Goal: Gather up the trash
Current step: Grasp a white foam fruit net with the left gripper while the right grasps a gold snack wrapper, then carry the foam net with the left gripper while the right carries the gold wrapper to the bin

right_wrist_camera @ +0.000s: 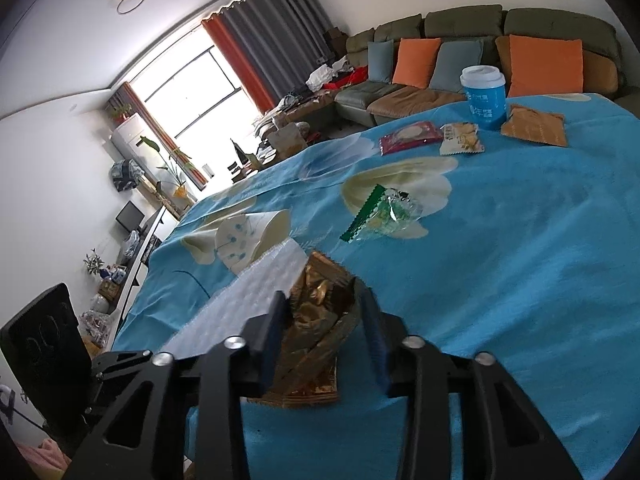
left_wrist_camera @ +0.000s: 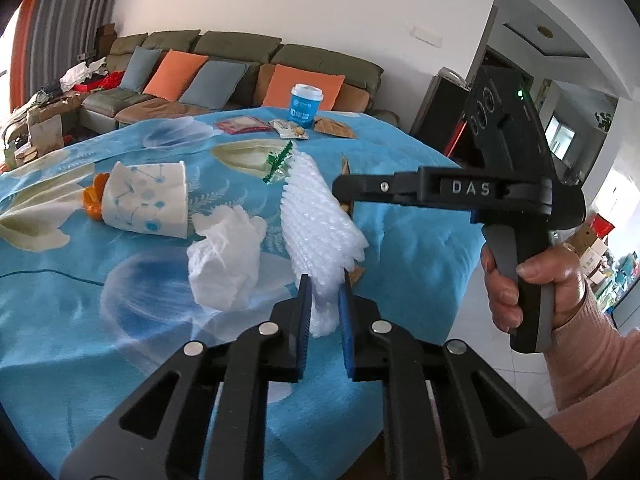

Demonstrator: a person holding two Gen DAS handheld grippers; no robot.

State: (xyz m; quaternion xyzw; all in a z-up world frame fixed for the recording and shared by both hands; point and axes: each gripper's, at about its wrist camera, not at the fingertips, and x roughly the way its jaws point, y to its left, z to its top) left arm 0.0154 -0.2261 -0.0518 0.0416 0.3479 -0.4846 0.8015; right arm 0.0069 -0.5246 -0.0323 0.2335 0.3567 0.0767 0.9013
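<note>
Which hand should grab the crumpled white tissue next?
Probably the left. The tissue lies just beside the left gripper, though that grips the bubble wrap. The right gripper straddles a gold wrapper, farther away.

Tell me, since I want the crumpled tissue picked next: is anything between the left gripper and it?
Yes. The left gripper is shut on the white bubble wrap, so its jaws are occupied. The crumpled tissue lies just left of it on the blue tablecloth, otherwise uncovered.

The right gripper [right_wrist_camera: 324, 320] has a crumpled gold wrapper [right_wrist_camera: 316, 320] between its fingers [right_wrist_camera: 274, 336]. White bubble wrap [right_wrist_camera: 248, 292] lies just left of them on the blue table [right_wrist_camera: 520, 260]; a green-edged clear wrapper [right_wrist_camera: 384, 216] lies beyond, with a blue cup [right_wrist_camera: 484, 98] far behind.
</note>
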